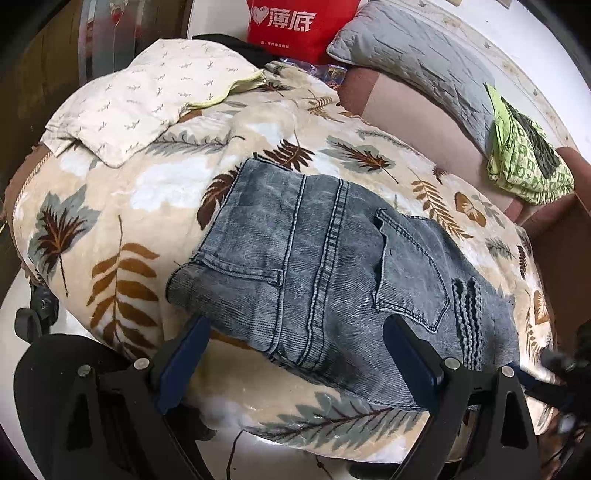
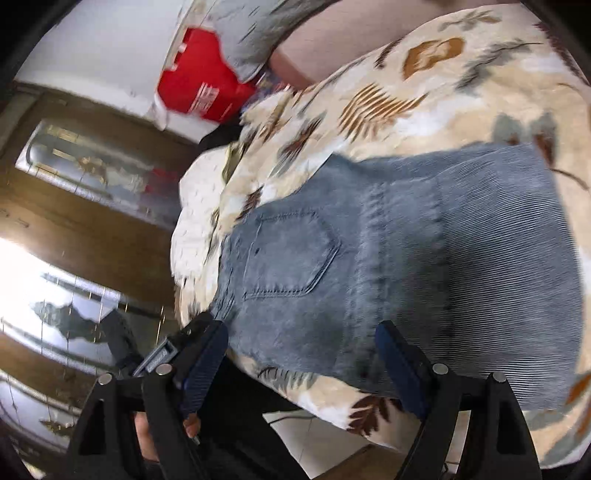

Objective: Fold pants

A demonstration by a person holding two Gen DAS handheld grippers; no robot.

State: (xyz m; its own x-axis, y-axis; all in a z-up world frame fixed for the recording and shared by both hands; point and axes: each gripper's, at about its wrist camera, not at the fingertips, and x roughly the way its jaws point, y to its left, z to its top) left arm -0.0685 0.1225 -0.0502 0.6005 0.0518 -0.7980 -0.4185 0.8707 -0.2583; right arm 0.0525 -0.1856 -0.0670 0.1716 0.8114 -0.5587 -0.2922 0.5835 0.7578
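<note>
**Folded jeans on leaf blanket, both grippers released**

Jeans (image 1: 332,266) lie folded, back pockets up, at centre of the leaf-print blanket (image 1: 110,229).

Left wrist view, sharp: left gripper (image 1: 299,332) hangs over the near edge of the denim, jaws spread wide, nothing pinched between them. Only this view shows the green patterned garment (image 1: 524,162) at 2 o'clock of the jeans, the grey quilted pillow (image 1: 417,55) at 1 o'clock, and the cream sprig-print cloth (image 1: 147,96) at 10 o'clock. Red bag (image 1: 295,26) sits at 12 o'clock.

Right wrist view, motion-blurred: right gripper (image 2: 299,339) is released, jaws apart above the denim edge, pads not pressing it. Only this view shows the wooden glazed door (image 2: 85,206) at 9 o'clock and a bare hand (image 2: 147,439) under the gripper.
</note>
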